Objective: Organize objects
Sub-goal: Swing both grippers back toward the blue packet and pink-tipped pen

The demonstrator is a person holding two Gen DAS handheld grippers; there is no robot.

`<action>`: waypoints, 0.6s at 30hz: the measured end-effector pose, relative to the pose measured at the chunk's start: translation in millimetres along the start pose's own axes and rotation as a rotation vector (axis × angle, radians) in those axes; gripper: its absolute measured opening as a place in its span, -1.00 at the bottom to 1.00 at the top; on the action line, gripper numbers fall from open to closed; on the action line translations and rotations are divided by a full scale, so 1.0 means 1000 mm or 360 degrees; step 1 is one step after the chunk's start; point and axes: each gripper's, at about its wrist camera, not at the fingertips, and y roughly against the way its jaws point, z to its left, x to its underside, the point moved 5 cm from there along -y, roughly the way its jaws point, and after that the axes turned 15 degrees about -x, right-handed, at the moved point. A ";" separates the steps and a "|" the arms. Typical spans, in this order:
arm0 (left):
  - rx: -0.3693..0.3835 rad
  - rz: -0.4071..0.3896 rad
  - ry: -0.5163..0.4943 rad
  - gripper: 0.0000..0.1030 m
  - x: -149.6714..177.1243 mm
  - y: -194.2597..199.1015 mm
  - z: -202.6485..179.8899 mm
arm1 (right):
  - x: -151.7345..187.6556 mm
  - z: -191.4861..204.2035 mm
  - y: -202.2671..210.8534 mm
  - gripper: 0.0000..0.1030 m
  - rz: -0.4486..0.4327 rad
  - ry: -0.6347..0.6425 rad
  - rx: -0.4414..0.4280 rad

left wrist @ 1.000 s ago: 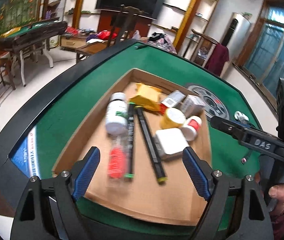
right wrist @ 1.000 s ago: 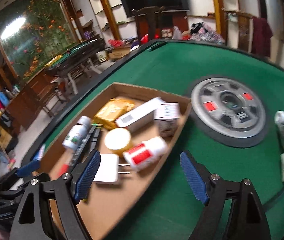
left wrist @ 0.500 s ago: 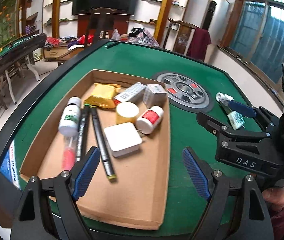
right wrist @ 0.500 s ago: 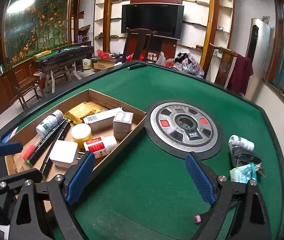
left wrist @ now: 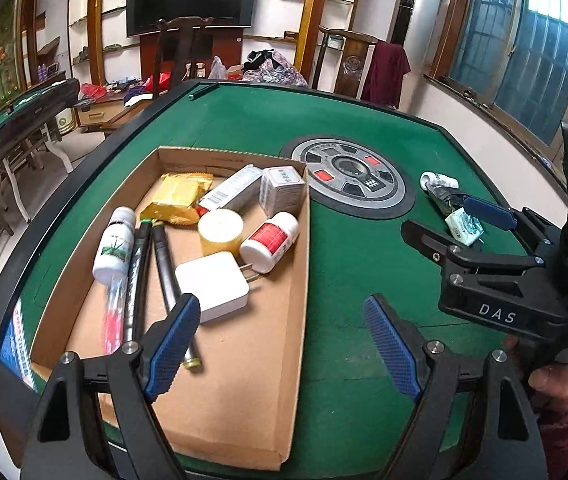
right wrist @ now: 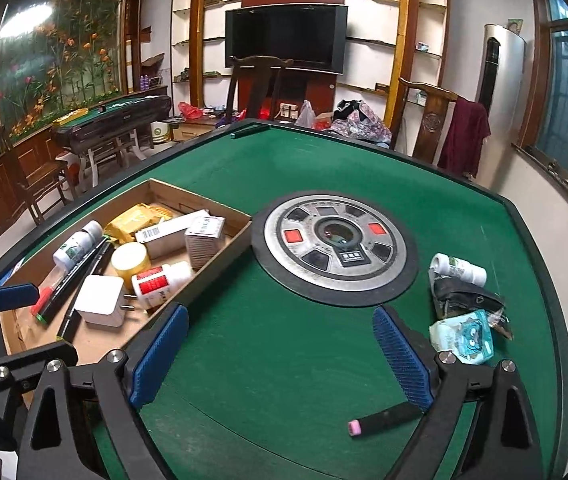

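Note:
A cardboard tray (left wrist: 243, 392) on the green table holds a white charger (left wrist: 211, 286), a red-label bottle (left wrist: 269, 240), a yellow-lidded jar (left wrist: 219, 228), a green-label bottle (left wrist: 113, 244), black markers (left wrist: 163, 264), a yellow packet (left wrist: 177, 196) and two boxes (left wrist: 284, 190). My left gripper (left wrist: 284, 354) is open and empty above the tray's near right wall. My right gripper (right wrist: 279, 360) is open and empty over bare felt. On the felt at right lie a white bottle (right wrist: 458, 268), a black clip (right wrist: 464, 300), a tissue pack (right wrist: 466, 336) and a pink-tipped black marker (right wrist: 384, 420).
A round metal disc (right wrist: 336, 248) is set in the table's middle. The table has a raised black rim (right wrist: 556, 320). A small green stick (right wrist: 249, 130) lies at the far edge. Chairs and another table stand beyond.
Both grippers have swung to the right and pulled back. The right view now shows the loose things at the table's right side and the pink-tipped marker near the right finger.

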 end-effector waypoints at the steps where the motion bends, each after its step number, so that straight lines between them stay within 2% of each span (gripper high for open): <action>1: -0.0003 -0.0008 -0.0012 0.62 -0.003 0.000 -0.003 | 0.001 -0.002 0.000 0.87 0.0000 -0.0005 0.0000; 13: 0.0012 -0.0081 -0.0131 0.62 -0.029 -0.001 -0.038 | 0.005 -0.028 0.002 0.87 0.0026 -0.0057 0.0044; 16: 0.0024 -0.0129 -0.0145 0.62 -0.047 0.001 -0.045 | 0.000 -0.048 0.008 0.87 0.0029 -0.0092 0.0071; 18: 0.0050 -0.0158 -0.0145 0.62 -0.060 0.002 -0.049 | -0.007 -0.076 0.018 0.87 -0.0020 -0.0203 0.0092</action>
